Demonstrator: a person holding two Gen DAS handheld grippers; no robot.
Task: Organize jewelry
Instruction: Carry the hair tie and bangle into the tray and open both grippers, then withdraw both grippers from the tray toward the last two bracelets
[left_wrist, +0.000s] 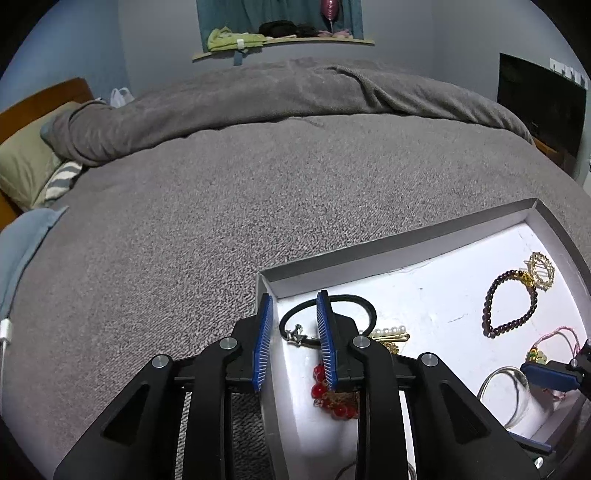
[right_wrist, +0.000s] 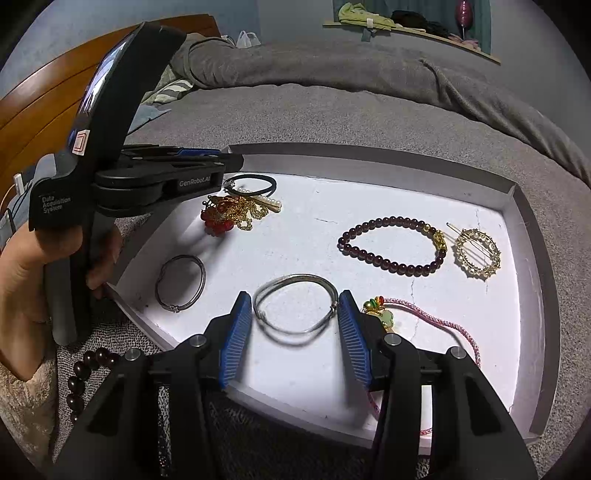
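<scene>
A shallow white tray (right_wrist: 517, 206) lies on the grey bed and holds jewelry. My right gripper (right_wrist: 295, 314) is open, its blue pads either side of a silver bangle (right_wrist: 295, 306), which looks slightly raised above its shadow. A dark beaded bracelet (right_wrist: 391, 240), a gold round hair clip (right_wrist: 478, 254), a pink cord charm (right_wrist: 436, 317), a second silver bangle (right_wrist: 181, 282), red beads with a gold chain (right_wrist: 225, 216), a pearl pin and a black hair tie (right_wrist: 255, 182) also lie in the tray. My left gripper (left_wrist: 295, 332) is open over the tray's left edge (left_wrist: 266, 284), above the hair tie (left_wrist: 332, 314).
A dark bead string (right_wrist: 85, 376) lies on the blanket outside the tray's near left corner. The grey blanket (left_wrist: 221, 184) covers the bed; pillows (left_wrist: 33, 162) and a wooden headboard are at far left. A window shelf with clothes is behind.
</scene>
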